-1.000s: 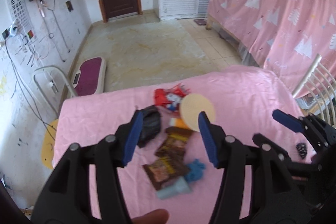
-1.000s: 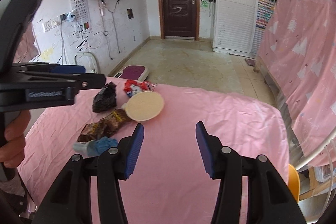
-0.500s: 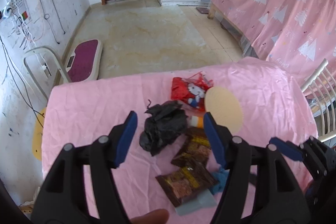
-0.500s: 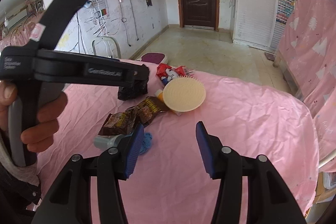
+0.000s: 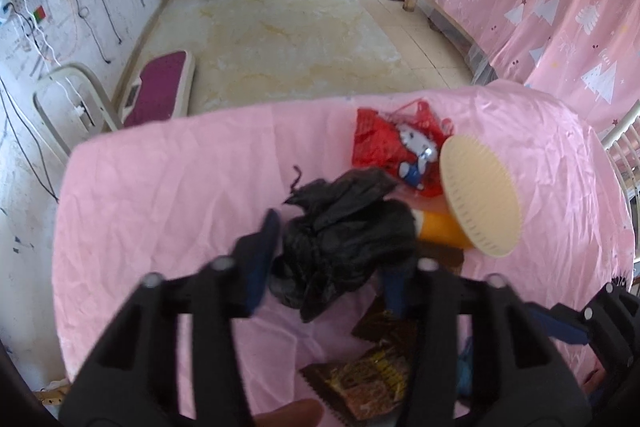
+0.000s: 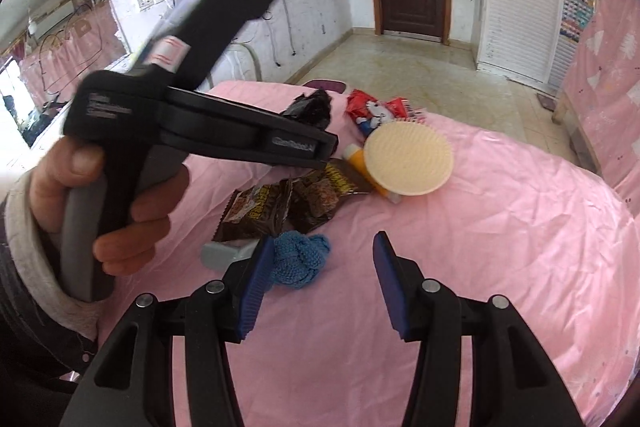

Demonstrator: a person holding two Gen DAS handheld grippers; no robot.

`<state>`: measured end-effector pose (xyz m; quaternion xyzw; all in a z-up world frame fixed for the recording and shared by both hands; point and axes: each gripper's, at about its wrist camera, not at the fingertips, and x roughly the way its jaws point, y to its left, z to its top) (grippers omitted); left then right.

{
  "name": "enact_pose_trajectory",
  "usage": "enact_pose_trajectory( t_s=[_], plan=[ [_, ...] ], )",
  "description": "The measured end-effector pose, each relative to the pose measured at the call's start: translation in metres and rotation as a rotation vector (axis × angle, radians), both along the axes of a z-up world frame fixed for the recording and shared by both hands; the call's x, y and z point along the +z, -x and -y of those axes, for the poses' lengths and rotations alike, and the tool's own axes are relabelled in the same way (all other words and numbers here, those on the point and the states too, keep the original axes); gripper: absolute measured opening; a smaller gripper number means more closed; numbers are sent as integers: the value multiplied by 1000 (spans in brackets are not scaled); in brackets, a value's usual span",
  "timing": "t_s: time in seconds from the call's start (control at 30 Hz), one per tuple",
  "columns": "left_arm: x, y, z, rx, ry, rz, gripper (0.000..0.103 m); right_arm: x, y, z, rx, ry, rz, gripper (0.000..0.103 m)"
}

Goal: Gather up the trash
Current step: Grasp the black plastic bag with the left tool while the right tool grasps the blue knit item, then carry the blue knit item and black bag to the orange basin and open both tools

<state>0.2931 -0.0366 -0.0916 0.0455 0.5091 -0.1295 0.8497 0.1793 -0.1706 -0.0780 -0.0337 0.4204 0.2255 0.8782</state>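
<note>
- My left claw has just been closing around the crumpled black bag; its blue pads straddle the bag, though I cannot tell if they bite yet.
- The bag sits mid-counter, nearer the far edge, touching the red wrapper and the orange tube.
- I judge it very light, soft and slippery film that will squash; best to pinch the thick bunched middle, not a loose flap.
- My right claw stands apart, empty, its left pad just beside the blue knitted ball.
</note>
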Motion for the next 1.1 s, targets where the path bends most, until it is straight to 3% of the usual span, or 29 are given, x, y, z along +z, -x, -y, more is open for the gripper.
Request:
enact_pose_trajectory(
  t_s=[0.37,0.43,0.53,1.1],
  plan=[
    [-1,2,-4,0,5,18,31,-7,0,-15,62,-30,-39,40],
    [-1,2,-4,2,4,18,31,-8,1,-19,79,-32,-40,25],
    [-1,2,-4,2,3,18,30,-6,4,-24,100,-24,-25,15],
    [37,31,-6,23,-2,96,31,18,15,10,-27,-17,52,14]
  ],
)
